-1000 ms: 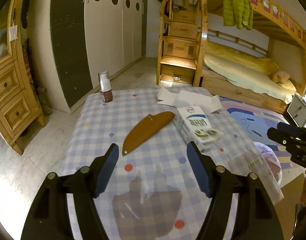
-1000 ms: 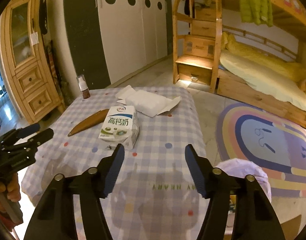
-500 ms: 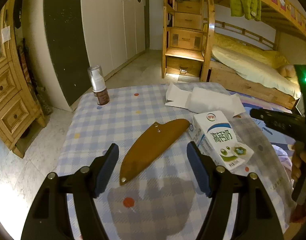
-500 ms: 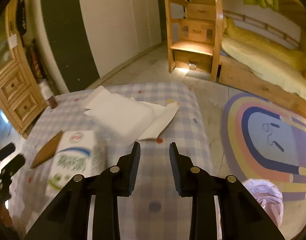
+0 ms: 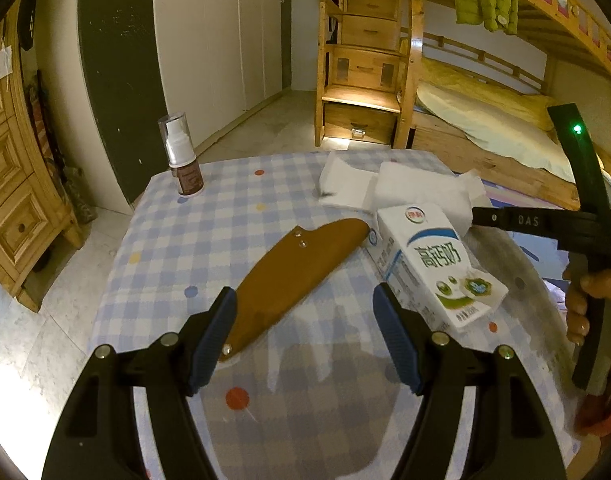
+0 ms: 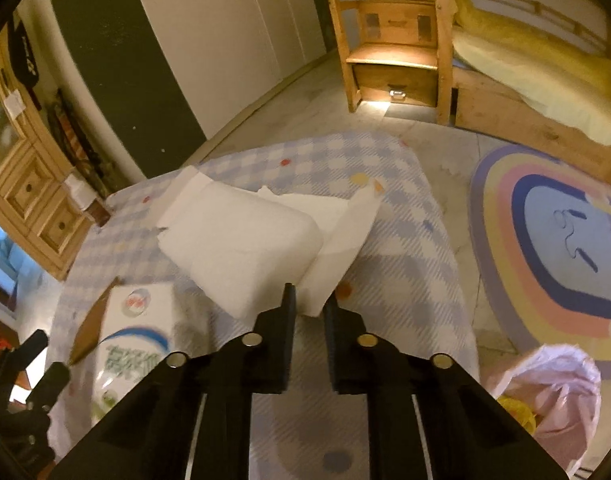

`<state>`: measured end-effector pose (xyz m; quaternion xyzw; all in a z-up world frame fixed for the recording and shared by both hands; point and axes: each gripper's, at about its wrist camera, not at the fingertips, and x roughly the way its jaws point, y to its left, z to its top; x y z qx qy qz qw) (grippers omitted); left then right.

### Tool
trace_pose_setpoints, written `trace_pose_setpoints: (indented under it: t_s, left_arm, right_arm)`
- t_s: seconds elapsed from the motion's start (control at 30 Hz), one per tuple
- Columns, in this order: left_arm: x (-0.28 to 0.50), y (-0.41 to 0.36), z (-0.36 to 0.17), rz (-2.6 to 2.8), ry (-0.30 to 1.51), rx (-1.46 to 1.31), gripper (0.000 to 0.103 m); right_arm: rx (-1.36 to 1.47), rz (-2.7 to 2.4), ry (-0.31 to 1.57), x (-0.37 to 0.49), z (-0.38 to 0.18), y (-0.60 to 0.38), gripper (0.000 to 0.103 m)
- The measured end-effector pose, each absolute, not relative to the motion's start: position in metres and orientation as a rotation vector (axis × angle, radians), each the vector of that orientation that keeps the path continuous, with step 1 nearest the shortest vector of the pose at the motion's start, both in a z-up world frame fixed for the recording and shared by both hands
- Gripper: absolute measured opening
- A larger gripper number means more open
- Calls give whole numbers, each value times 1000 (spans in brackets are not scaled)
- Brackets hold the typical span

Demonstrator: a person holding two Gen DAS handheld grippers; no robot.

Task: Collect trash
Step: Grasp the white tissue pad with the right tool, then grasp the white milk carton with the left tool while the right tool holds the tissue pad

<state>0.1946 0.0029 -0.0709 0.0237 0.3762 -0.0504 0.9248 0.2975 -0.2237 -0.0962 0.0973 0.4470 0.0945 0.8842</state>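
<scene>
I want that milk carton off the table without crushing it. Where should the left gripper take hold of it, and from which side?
The milk carton lies flat on the checked tablecloth, long axis running away from the left gripper. I would come down from above and close across its narrow width, pads on the two long side walls near mid-length. The open jaws look wide enough, and the brown sheath beside it leaves little room.

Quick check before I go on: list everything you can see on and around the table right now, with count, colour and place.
Milk carton: one, white with blue-green print, lying on table's right side.
Tissue paper: loose pile, white, far right of table.
Sheath: one, brown, table centre.
Spray bottle: one, brown with clear cap, far left corner.
Tablecloth: one, blue-white check, dotted.
Trash bag: one, pinkish, on floor right of table.
Left gripper: open, above sheath.
Right gripper: nearly closed at tissue edge.
</scene>
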Motion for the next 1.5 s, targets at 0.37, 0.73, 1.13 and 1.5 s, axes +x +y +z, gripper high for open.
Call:
trace_pose_setpoints:
  t_s: [0.37, 0.73, 1.13, 1.5]
  left_arm:
    - [134, 6, -66, -111, 770, 49, 68]
    - [81, 32, -59, -66, 761, 48, 68]
    - [43, -23, -72, -277, 819, 124, 83]
    - [64, -32, -89, -234, 854, 139, 73]
  right_arm:
    - [272, 198, 992, 199, -96, -202, 11]
    - [235, 223, 945, 114, -74, -199, 35]
    - [211, 171, 834, 84, -51, -231, 53]
    - [111, 239, 776, 85, -48, -214, 63]
